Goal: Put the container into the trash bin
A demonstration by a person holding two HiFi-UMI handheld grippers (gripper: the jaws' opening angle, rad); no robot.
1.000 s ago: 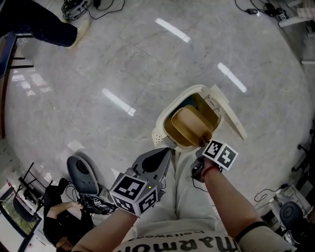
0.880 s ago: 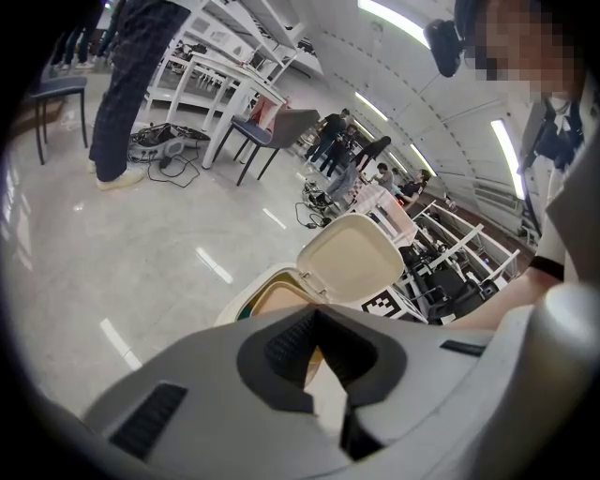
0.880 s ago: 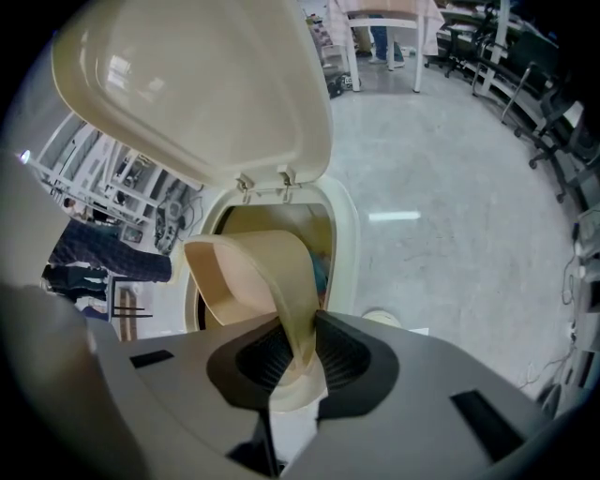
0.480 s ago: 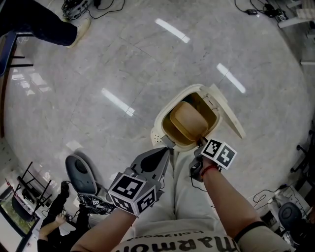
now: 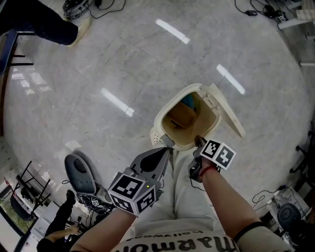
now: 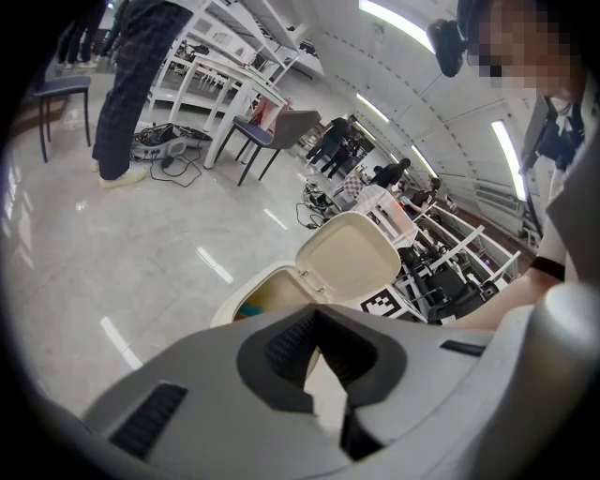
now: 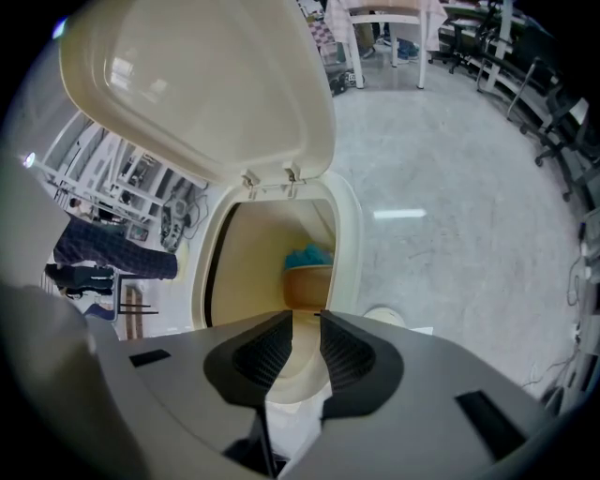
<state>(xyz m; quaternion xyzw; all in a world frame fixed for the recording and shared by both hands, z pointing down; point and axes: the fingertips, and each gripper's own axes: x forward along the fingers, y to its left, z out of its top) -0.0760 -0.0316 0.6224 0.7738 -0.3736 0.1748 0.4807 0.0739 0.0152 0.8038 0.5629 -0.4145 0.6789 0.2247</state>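
The cream trash bin stands on the floor with its lid swung open to the right. The brown container lies tilted deep inside the bin, beside something blue. My right gripper hovers at the bin's near rim, open by a narrow gap with nothing between its jaws. In the right gripper view the container shows beyond the right gripper, down in the bin. My left gripper is shut and empty beside the near-left rim; the left gripper faces the bin.
Polished grey floor surrounds the bin. A person's leg and shoe are at the far left, with cables near them. A chair sits lower left. Tables, chairs and people fill the room's far side.
The container was held in my right gripper at the bin's mouth; it has left the jaws and dropped deeper into the bin. Both grippers stay near the rim.
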